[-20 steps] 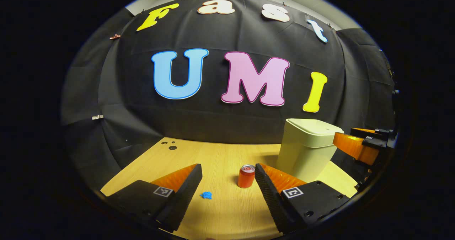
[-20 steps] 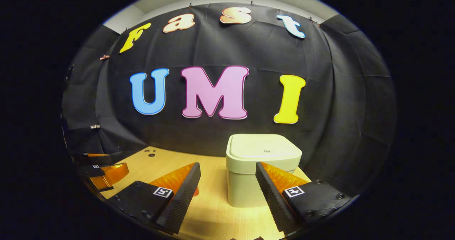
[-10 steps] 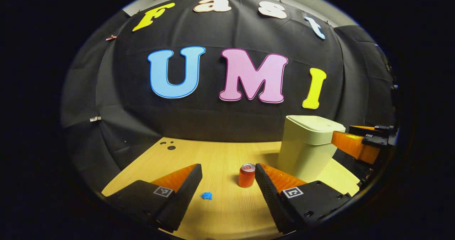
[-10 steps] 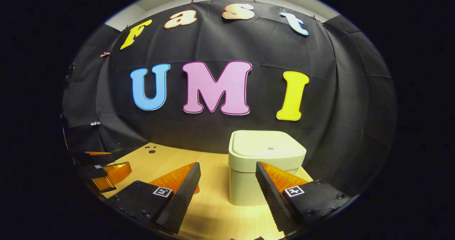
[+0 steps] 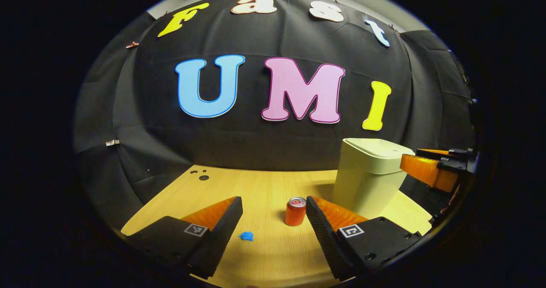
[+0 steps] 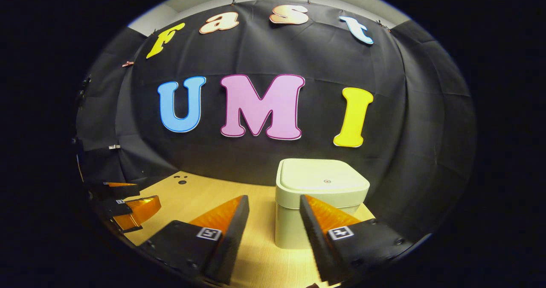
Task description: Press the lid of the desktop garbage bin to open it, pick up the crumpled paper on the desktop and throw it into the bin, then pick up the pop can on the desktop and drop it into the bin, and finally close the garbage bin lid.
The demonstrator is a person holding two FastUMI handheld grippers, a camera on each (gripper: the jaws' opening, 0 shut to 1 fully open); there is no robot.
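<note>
The pale green desktop bin (image 5: 367,181) stands at the right of the wooden table (image 5: 256,185) with its lid (image 6: 323,179) down. An orange pop can (image 5: 295,211) stands upright just ahead of my left gripper (image 5: 274,202), close to its right finger. A small blue crumpled paper (image 5: 246,236) lies on the table between that gripper's open fingers, untouched. My right gripper (image 6: 274,199) is open with a narrower gap, low in front of the bin (image 6: 318,211) and holding nothing. The right gripper (image 5: 428,173) also shows beside the bin's right edge.
Small dark holes (image 5: 204,177) mark the table's far left corner. The black cloth wall stands right behind the table and the bin. At the left edge of the right gripper view the left gripper (image 6: 128,207) hovers over the table (image 6: 192,190).
The right gripper's fingers have drawn somewhat closer together. The left gripper has hardly moved; can, paper and bin stay where they were.
</note>
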